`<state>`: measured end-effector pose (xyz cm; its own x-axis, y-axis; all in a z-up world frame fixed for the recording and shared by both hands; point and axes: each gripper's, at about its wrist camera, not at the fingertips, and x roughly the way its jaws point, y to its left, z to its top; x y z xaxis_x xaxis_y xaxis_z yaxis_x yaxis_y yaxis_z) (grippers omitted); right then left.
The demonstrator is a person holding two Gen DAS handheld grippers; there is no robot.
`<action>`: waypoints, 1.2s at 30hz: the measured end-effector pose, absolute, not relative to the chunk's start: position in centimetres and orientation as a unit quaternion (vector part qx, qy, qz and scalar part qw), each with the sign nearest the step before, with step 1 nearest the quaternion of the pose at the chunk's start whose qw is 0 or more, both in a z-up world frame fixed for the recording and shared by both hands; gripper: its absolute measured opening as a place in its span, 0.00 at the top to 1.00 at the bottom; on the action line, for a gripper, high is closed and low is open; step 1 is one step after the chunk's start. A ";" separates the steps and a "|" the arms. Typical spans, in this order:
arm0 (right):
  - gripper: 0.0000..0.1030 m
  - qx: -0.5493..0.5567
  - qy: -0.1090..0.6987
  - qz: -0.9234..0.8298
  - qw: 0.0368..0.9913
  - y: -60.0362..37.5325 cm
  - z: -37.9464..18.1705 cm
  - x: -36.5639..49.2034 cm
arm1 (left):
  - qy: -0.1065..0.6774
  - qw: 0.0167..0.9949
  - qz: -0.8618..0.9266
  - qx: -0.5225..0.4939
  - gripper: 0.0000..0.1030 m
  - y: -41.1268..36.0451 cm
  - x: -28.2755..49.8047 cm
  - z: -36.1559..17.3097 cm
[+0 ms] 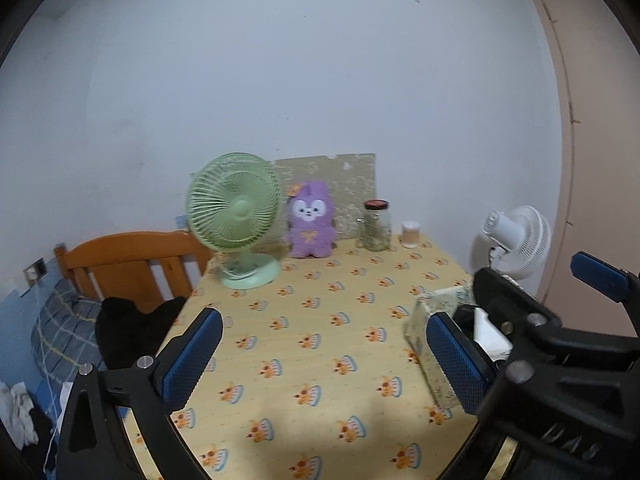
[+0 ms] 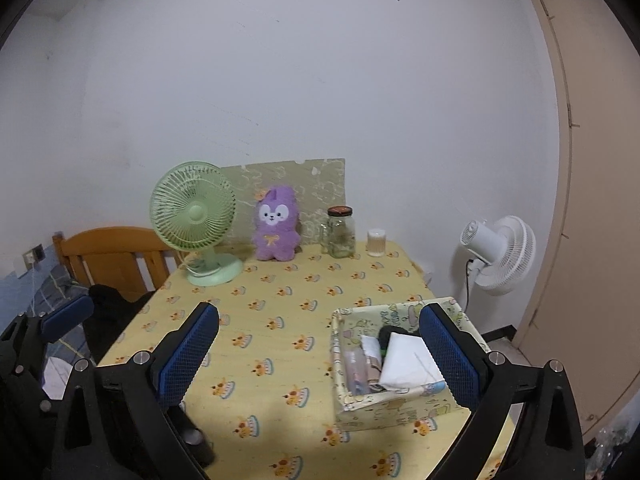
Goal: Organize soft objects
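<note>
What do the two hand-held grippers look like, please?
Each has a black angular frame with silver bolt heads and two long fingers faced with blue, fine-gridded pads. The left hand-held gripper and the right hand-held gripper look alike. No cables, markings or sleeves are visible on them.

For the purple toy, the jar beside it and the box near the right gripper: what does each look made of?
Purple toy: plush fabric, matte; fuzzy pile and soft outline.
Jar: probably clear glass, glossy; you see through it. Its dark lid's material is unclear.
Box: looks like printed fabric or coated paper over thin walls; cartoon pattern, slightly bowed rim. Cannot tell which.
</note>
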<state>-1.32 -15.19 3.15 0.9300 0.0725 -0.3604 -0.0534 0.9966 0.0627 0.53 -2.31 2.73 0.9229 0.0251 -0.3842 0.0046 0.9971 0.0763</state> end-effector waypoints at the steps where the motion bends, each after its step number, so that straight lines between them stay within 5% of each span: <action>1: 0.01 0.027 0.183 0.033 0.982 -15.1 3.2 -1.5 | 0.195 0.980 0.010 0.037 0.00 -2.0 0.3 2.8; 36: 0.01 0.029 0.162 0.035 0.986 -15.6 3.9 -2.4 | 0.188 0.980 0.063 -0.002 0.00 2.1 -1.0 3.1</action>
